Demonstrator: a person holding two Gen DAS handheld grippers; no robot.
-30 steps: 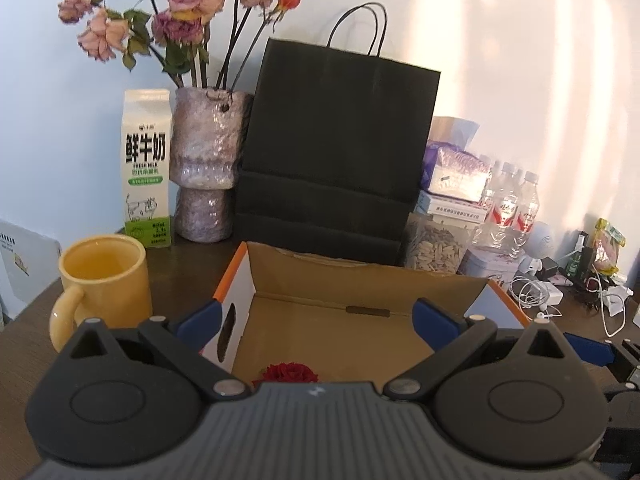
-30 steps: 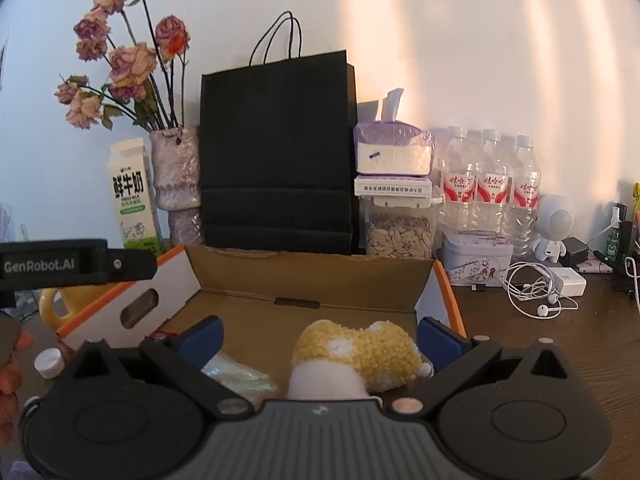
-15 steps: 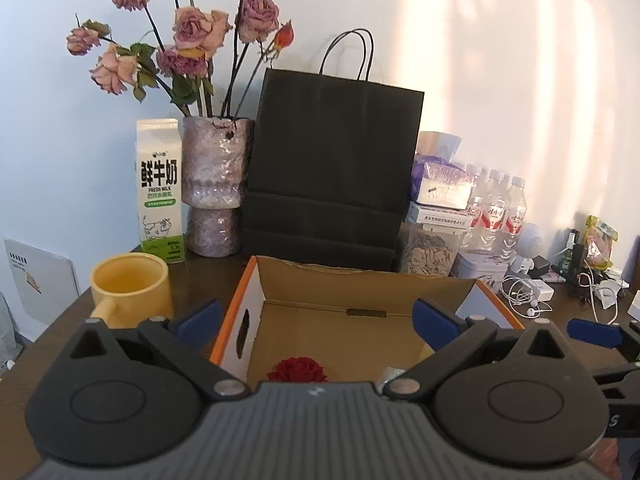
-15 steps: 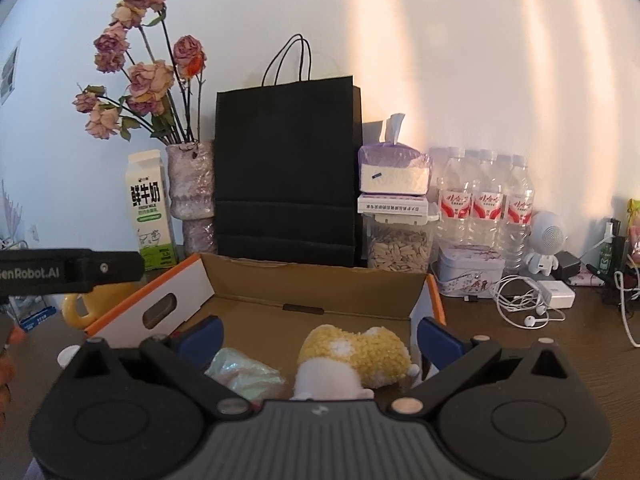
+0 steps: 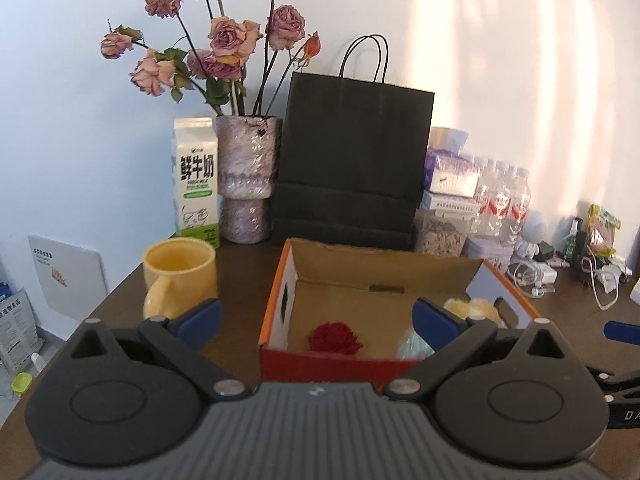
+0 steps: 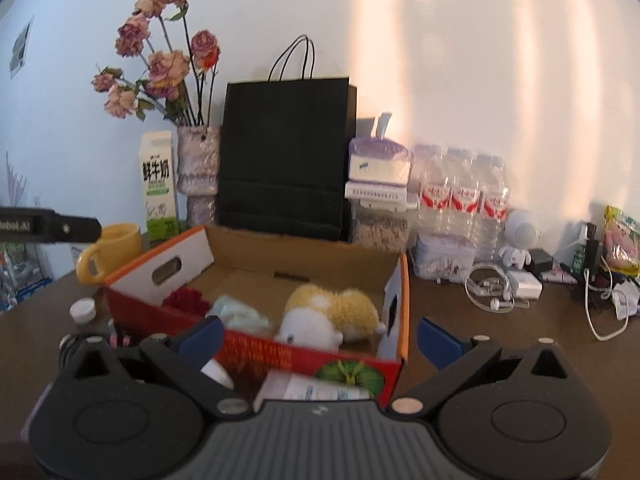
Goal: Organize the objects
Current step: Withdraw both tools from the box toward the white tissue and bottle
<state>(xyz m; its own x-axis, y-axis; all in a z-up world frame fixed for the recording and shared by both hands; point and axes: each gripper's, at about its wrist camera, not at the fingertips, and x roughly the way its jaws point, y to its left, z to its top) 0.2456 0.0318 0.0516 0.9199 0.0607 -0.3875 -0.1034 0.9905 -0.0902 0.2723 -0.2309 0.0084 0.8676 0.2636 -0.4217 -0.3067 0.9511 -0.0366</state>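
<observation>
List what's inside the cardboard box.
The cardboard box holds a red fabric flower, a pale green packet and a yellow-and-white plush toy. Its front wall hides the nearest floor.

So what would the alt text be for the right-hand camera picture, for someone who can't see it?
An open cardboard box on a dark table holds a yellow and white plush toy, a red flower and a pale green packet, seen past the right gripper, whose blue-tipped fingers are spread and hold nothing. Behind stand a black paper bag, milk carton, vase of dried roses and water bottles.
</observation>
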